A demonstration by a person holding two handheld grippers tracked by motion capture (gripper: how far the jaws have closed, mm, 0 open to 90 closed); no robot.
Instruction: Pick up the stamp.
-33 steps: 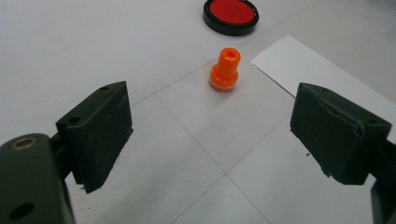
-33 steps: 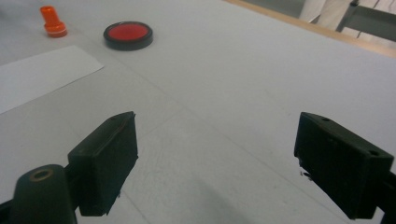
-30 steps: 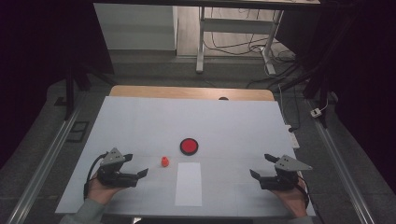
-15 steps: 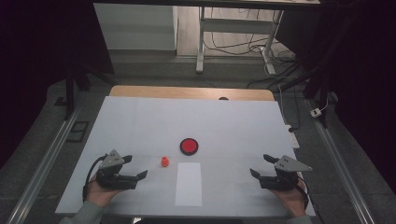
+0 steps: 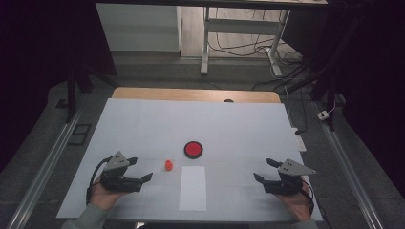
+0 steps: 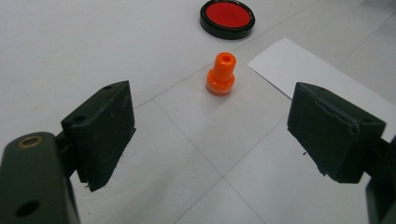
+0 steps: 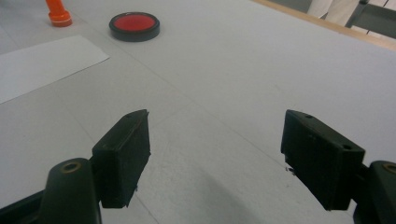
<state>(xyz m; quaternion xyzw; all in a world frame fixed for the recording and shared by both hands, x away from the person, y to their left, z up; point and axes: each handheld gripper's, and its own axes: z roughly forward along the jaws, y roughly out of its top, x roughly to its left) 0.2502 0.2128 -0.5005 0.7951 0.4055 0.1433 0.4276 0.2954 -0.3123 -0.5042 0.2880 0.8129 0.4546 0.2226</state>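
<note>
My left gripper (image 6: 212, 135) is spread wide and empty, low over the surface (image 5: 143, 124), and it looks straight at the orange stamp (image 6: 221, 74). That stamp stands upright just beyond my jaws, a little toward the white paper sheet (image 6: 327, 79), with the red ink pad (image 6: 227, 17) farther on behind it. Seen from the high view, the orange stamp (image 5: 168, 165) sits just beside the sheet's near-left corner, between my left gripper (image 5: 143, 171) and the pad (image 5: 193, 149).

I judge the step in hand to be the reach for the stamp. To do it well I should slide forward level, keeping the stamp centred between the jaws, and close on its narrow upper neck rather than the flared base, so it does not tip or squirt out. It is small and light, so a slow squeeze suits it.

My right gripper (image 7: 215, 154) is likewise wide and holds nothing, resting well apart from the stamp, on the sheet's far side.
</note>
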